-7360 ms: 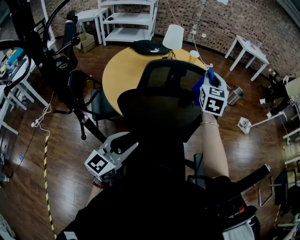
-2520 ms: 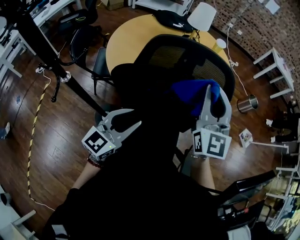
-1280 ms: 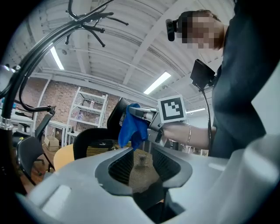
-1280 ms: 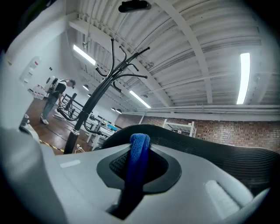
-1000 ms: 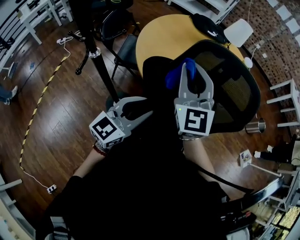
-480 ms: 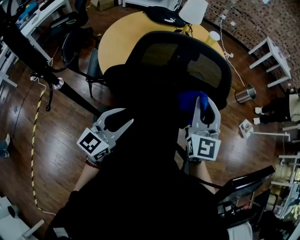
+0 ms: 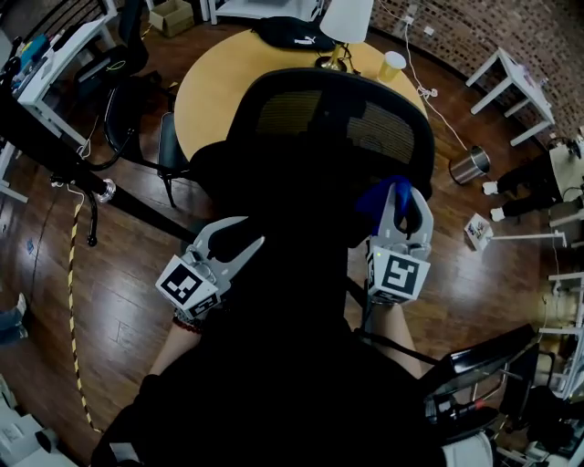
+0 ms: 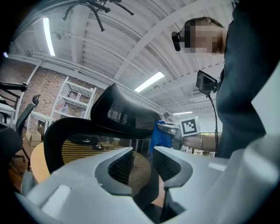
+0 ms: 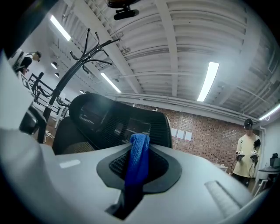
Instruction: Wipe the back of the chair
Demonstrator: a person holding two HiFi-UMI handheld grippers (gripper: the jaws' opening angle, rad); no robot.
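The black mesh chair back (image 7: 328,128) stands in front of me in the head view. My right gripper (image 7: 400,193) is shut on a blue cloth (image 7: 377,195) and sits against the back's lower right edge. In the right gripper view the cloth (image 9: 139,157) hangs pinched between the jaws, with the chair back (image 9: 118,120) just beyond. My left gripper (image 7: 235,239) is open at the chair's lower left. Its jaws have just been opening, and nothing is gripped between them. The left gripper view shows the mesh (image 8: 109,113) past the open jaws and the cloth (image 8: 159,135) at the far side.
A round yellow table (image 7: 205,96) stands behind the chair, with a white lamp (image 7: 345,18), a yellow cup (image 7: 392,64) and a black bag (image 7: 292,35) on it. A metal bin (image 7: 470,164) is at the right and a coat stand's pole (image 7: 55,150) at the left. A person (image 9: 247,153) stands far off.
The right gripper with the cloth has swept from the chair back's left side across to its lower right edge. The left gripper has stayed near the lower left.
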